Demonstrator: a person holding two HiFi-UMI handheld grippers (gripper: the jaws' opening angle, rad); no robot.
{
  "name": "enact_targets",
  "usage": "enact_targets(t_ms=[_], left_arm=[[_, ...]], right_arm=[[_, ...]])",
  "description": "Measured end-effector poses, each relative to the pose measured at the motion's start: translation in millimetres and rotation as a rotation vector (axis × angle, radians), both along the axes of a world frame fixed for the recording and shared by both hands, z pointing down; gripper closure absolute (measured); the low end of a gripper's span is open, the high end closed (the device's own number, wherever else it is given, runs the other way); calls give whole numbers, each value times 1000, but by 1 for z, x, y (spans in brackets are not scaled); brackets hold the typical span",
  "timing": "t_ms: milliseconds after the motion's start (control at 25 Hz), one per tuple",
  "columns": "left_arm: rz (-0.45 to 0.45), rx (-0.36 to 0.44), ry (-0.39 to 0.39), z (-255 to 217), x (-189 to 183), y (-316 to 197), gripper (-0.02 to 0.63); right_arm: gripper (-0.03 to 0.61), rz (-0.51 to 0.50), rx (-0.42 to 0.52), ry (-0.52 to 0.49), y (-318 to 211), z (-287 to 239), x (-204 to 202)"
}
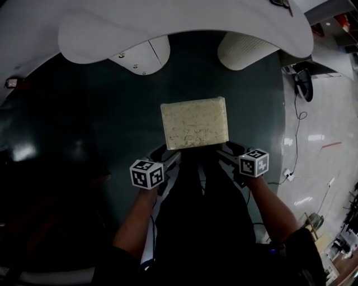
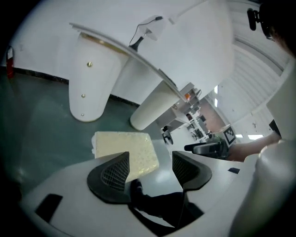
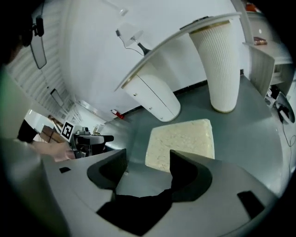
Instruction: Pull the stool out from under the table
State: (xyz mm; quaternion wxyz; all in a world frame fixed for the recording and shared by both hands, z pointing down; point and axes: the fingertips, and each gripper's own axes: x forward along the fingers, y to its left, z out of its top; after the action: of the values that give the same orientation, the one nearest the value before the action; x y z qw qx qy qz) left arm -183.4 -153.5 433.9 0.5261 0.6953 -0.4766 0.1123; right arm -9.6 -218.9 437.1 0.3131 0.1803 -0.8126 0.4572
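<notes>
A dark green floor fills most of the head view, giving way on the right to a paler, shiny floor with a black cable trailing across it. One white desk curves across the top, carried on two legs – a smooth one with screws and a ribbed one. There is one stool, its square cream seat speckled; it stands on the green floor short of the desk's edge, well apart from both legs. Two grippers sit at its near side, each with one marker cube. The left gripper has its jaws apart with nothing between them, the seat's corner showing just beyond. The right gripper is likewise open and empty – the seat lies ahead of it, untouched.
</notes>
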Motion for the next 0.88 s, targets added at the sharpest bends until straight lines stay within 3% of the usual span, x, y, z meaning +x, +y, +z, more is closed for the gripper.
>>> enact_targets(t_ms=[200, 400, 640, 760, 880], left_arm=[[13, 119, 2, -86, 18, -8, 322], [37, 249, -76, -149, 38, -16, 336], [-17, 334, -126, -202, 79, 2, 380], [-82, 373, -163, -227, 90, 17, 396], [-155, 444, -199, -260, 91, 27, 425]], right_arm=[[291, 53, 30, -75, -3, -77, 6], [291, 7, 93, -97, 12, -115, 18], [295, -36, 199, -194, 25, -170, 37], [296, -68, 218, -265, 38, -204, 38], [324, -106, 297, -305, 47, -227, 45]])
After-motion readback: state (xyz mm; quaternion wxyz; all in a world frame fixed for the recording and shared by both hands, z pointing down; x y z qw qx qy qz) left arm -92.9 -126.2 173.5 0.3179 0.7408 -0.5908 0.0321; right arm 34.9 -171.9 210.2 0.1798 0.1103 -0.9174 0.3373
